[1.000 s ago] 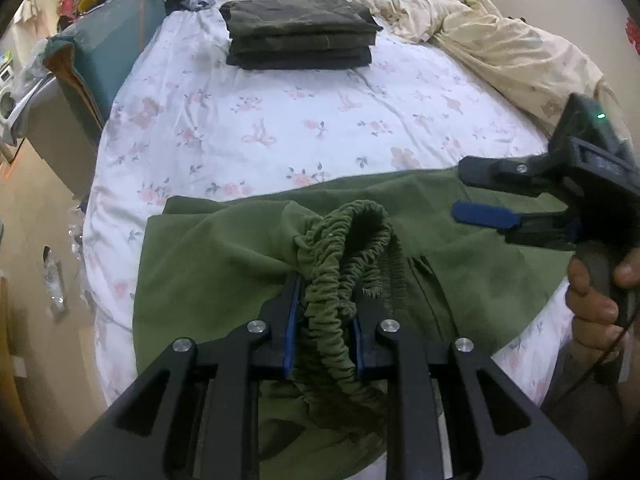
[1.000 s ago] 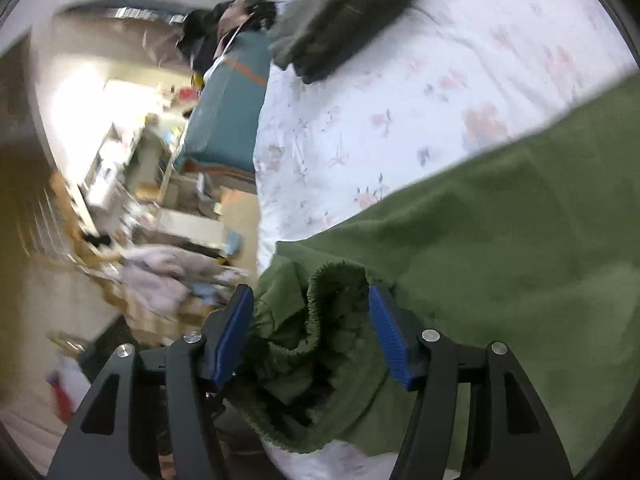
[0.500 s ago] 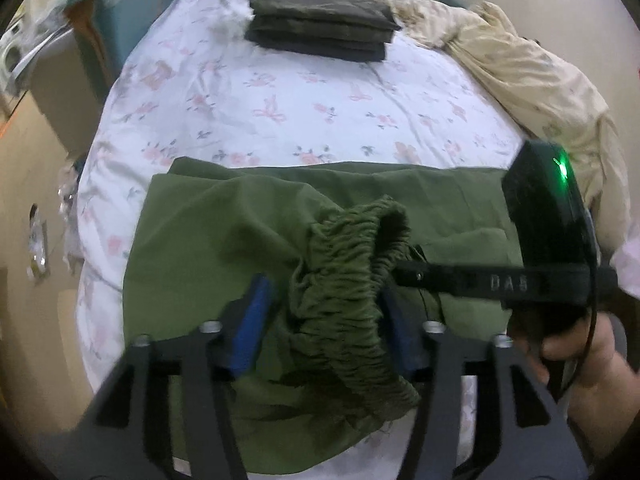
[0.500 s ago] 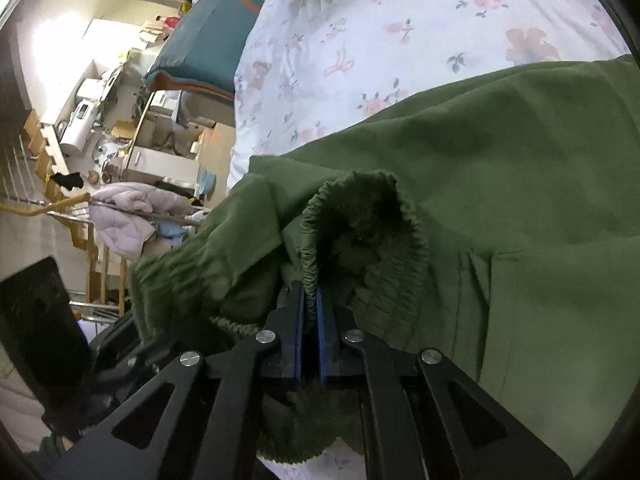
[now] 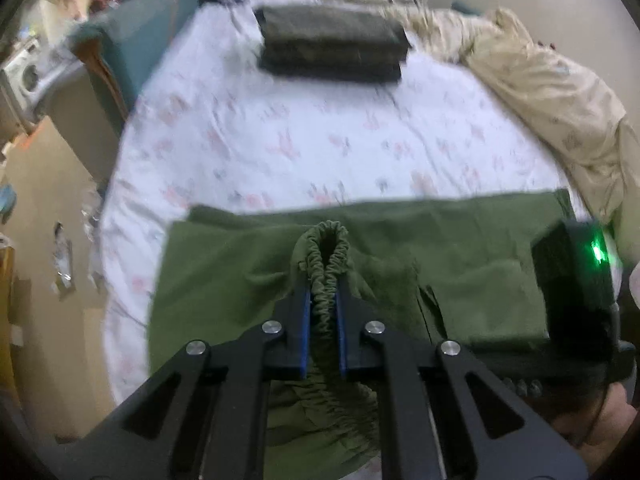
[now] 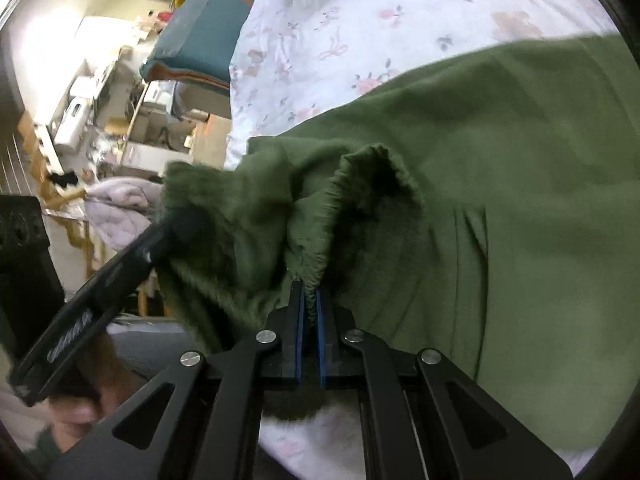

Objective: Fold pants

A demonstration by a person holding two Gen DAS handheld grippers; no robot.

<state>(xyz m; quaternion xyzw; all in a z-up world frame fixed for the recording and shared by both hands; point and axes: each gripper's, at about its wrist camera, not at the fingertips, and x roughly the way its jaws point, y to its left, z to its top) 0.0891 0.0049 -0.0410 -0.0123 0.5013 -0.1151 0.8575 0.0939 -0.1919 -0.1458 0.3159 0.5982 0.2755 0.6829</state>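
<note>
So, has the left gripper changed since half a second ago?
Yes. The left gripper was open around the green pants' waistband; now its fingers are shut on it. The folded dark stack on the bed keeps its place.

Left gripper [image 5: 323, 308] clamped on the gathered elastic waistband [image 5: 325, 264] of the green pants [image 5: 460, 248], fingers pointing forward; right gripper [image 6: 308, 312] pinched tight on the same waistband just beside it, its body at the pants' right edge; bare hand [image 6: 80, 404] gripping left handle.
</note>
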